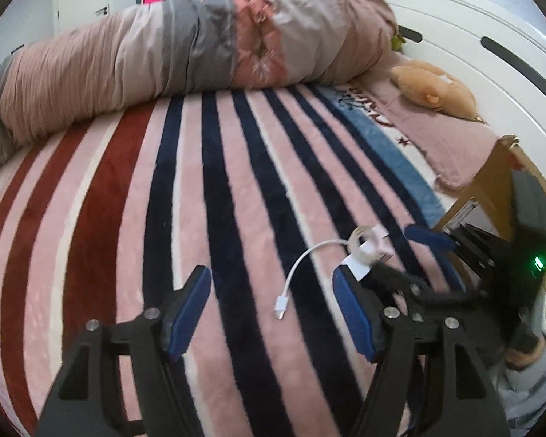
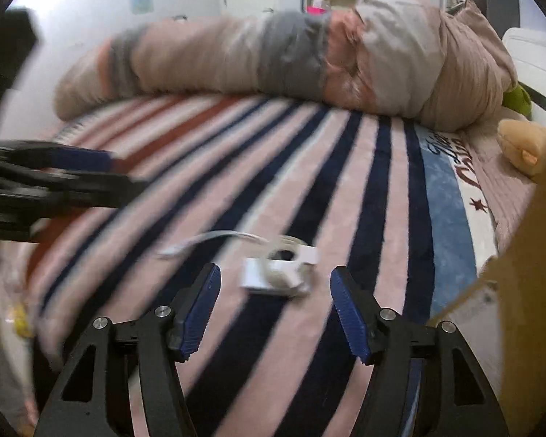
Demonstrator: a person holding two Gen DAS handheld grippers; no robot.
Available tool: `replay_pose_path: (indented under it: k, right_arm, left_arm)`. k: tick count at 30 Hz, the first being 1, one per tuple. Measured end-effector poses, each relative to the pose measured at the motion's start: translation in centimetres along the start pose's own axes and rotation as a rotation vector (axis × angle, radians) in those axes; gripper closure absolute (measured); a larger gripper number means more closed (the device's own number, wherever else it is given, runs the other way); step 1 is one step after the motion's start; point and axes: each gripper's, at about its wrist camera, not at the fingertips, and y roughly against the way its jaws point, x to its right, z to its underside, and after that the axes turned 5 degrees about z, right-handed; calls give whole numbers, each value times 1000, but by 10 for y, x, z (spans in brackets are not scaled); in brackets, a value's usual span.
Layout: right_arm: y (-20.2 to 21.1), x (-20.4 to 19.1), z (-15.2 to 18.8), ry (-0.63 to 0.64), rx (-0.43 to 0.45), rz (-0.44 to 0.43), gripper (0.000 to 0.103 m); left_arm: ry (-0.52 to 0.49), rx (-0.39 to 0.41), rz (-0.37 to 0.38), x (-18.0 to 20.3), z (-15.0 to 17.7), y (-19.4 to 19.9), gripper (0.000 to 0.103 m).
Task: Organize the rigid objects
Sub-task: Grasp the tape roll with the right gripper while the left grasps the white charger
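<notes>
A white charger block with a coiled white cable (image 1: 368, 249) lies on the striped blanket (image 1: 236, 218); its loose plug end (image 1: 279, 309) points toward me. My left gripper (image 1: 271, 284) is open and empty, with the plug end between its fingers. In the right wrist view the charger (image 2: 276, 273) lies just beyond my open, empty right gripper (image 2: 275, 284). The right gripper also shows in the left wrist view (image 1: 404, 255), next to the charger. The left gripper shows at the left of the right wrist view (image 2: 91, 167), blurred.
A rolled pink and grey duvet (image 1: 200, 47) lies across the far side of the bed. A cardboard box (image 1: 498, 189) stands at the right edge. A tan plush toy (image 1: 433, 87) lies by the white headboard (image 1: 473, 36).
</notes>
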Motion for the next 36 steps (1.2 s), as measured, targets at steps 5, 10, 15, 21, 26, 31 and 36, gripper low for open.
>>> replay_pose_path:
  k: [5,10,15,21,26,31,36]
  right_arm:
    - [-21,6,2,1,2,-20,63]
    - [6,15,18,-61,-9,23,63]
    - [10,28,42,-113,-100,40,63]
    - [9,34,47,-119,-84,15,63]
    - [11,33,50,-113,-78,14,63]
    - [16,34,52,-128,-75,-2,63]
    - [20,28,55,-103,-76,-32,63]
  left_arm:
    - [12,-29,31,-4,6,-18,37]
    - [-28,-67,78,11,7,-37,37]
    - [-77,-102,140,34,2,-64,38]
    - [-166,-120,168,70,-6,-109,51]
    - [-200,-124,140,75,-3,-106,79]
    - [-186,-123,121,61,19,-75,79]
    - [-154,-130,95,46,41,-56,79]
